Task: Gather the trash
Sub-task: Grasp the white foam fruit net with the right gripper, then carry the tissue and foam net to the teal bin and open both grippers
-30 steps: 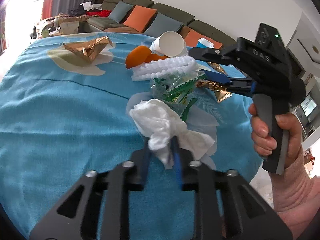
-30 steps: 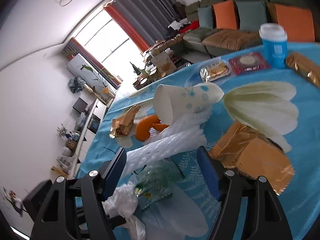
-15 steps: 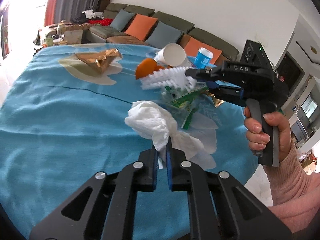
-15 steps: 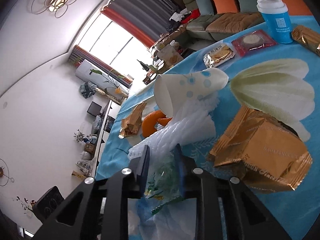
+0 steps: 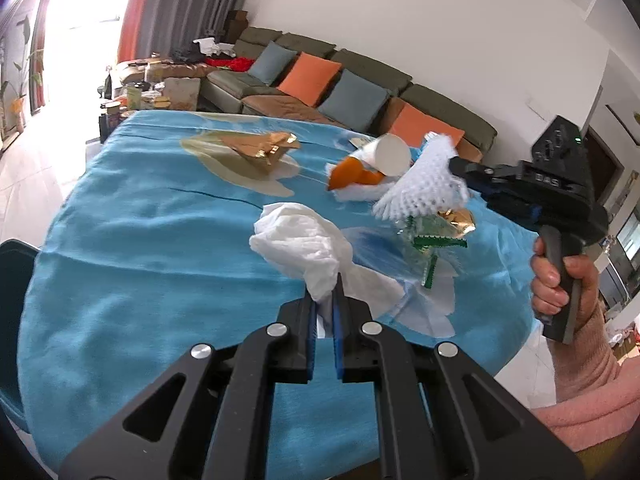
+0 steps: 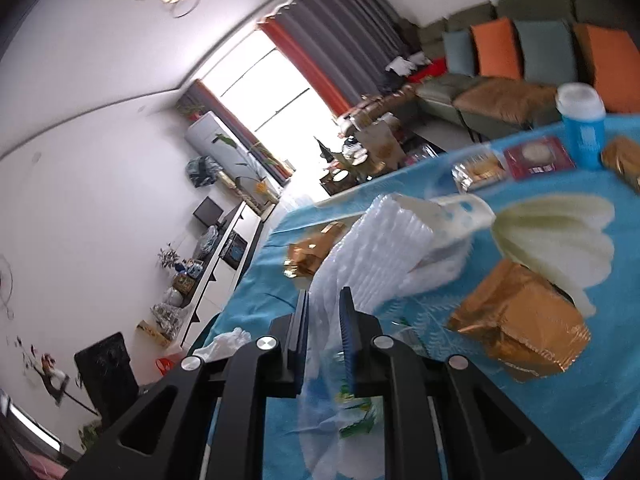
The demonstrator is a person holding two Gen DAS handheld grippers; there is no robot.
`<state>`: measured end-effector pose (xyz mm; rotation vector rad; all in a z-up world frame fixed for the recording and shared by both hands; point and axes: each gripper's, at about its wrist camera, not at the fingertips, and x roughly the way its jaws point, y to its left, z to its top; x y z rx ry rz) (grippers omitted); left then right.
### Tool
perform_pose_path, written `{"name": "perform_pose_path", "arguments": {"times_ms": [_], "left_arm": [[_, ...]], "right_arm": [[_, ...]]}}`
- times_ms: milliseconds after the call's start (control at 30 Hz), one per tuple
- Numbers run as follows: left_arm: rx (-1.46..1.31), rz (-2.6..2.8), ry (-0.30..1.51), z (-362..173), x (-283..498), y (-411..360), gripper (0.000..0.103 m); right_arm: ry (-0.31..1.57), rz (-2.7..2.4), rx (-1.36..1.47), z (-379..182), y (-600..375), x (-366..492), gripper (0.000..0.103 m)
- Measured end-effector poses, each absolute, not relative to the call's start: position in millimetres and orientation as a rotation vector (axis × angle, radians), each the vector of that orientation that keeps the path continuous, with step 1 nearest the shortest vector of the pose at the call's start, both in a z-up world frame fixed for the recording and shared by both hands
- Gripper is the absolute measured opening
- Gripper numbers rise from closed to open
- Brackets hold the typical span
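Note:
My left gripper [image 5: 323, 300] is shut on a crumpled white tissue [image 5: 301, 245] and holds it above the blue tablecloth [image 5: 140, 240]. My right gripper [image 6: 324, 312] is shut on a white foam fruit net [image 6: 372, 248] and holds it lifted off the table; the net [image 5: 420, 194] and the gripper [image 5: 460, 168] also show in the left wrist view. Below it lie a clear green-printed wrapper [image 5: 430, 246], a gold foil wrapper [image 6: 520, 328], an orange peel [image 5: 352, 174] and a tipped paper cup [image 5: 390, 154].
A second gold wrapper [image 5: 260, 146] lies on the far left of the table. A blue lidded cup [image 6: 582, 128], a red packet [image 6: 536, 156] and a biscuit pack [image 6: 478, 170] stand at the far edge. A dark bin edge [image 5: 12, 264] shows at the left.
My right gripper closed on the foam net and lifted it off the table. My left gripper closed on the tissue and raised it.

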<state>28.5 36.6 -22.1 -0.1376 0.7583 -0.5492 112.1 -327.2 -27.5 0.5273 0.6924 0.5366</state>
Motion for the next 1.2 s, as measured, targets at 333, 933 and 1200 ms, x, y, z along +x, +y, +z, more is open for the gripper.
{"name": "perform_pose_path", "arguments": {"times_ms": [333,933,1200], "left_arm": [[-0.157,-0.485,0.722,-13.5,19.9,65.5,0.007],[-0.204,-0.244,0.677,-3.3,-1.9,150.2,0.007],[-0.232,-0.154,0.665,-0.5,-8.7,188.5,0.007]], "right_arm": [[0.634,0.675,0.373,-0.1,-275.8,95.4,0.014],[0.702,0.941,0.266,-9.9,-157.9,113.7,0.014],[0.719,1.029,0.223,-5.0,-110.7,122.2,0.014]]}}
